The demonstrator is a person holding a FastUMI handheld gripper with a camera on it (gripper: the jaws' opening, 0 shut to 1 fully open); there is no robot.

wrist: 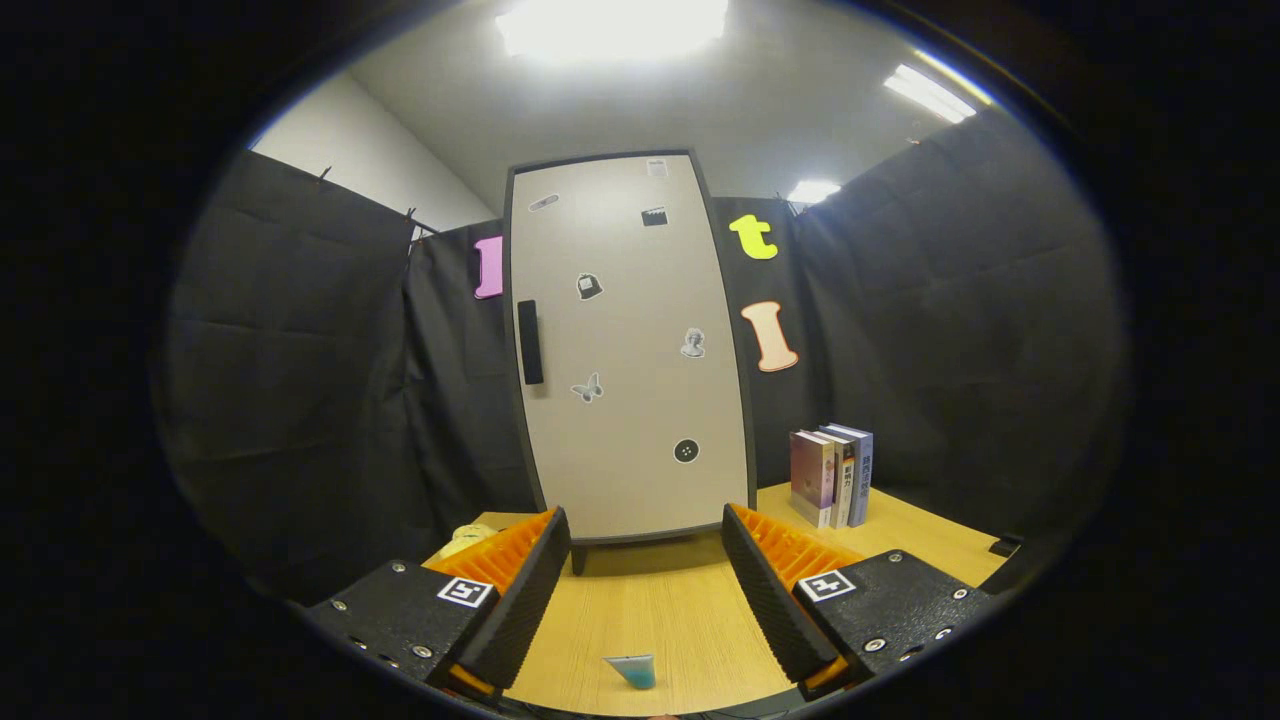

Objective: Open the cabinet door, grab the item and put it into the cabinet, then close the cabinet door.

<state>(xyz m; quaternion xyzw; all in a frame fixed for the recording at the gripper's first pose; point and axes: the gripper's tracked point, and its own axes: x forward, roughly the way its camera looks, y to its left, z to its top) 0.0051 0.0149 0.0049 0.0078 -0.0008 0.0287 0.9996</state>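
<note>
A tall beige cabinet (625, 350) stands on the wooden table (650, 610) beyond my fingers, its door shut and dotted with small stickers. A black handle (530, 342) runs vertically along the door's left edge. My gripper (645, 555) is open, its two black-and-orange fingers spread wide and well short of the door. Low between the fingers, close to me, a small blue object (632, 670) lies on the table. Left of the left finger, a pale yellow item (466, 540) peeks out, mostly hidden.
Three books (832, 475) stand upright on the table to the right of the cabinet. A small dark object (1003, 546) sits at the table's right edge. Black cloth walls enclose the table on the left, back and right.
</note>
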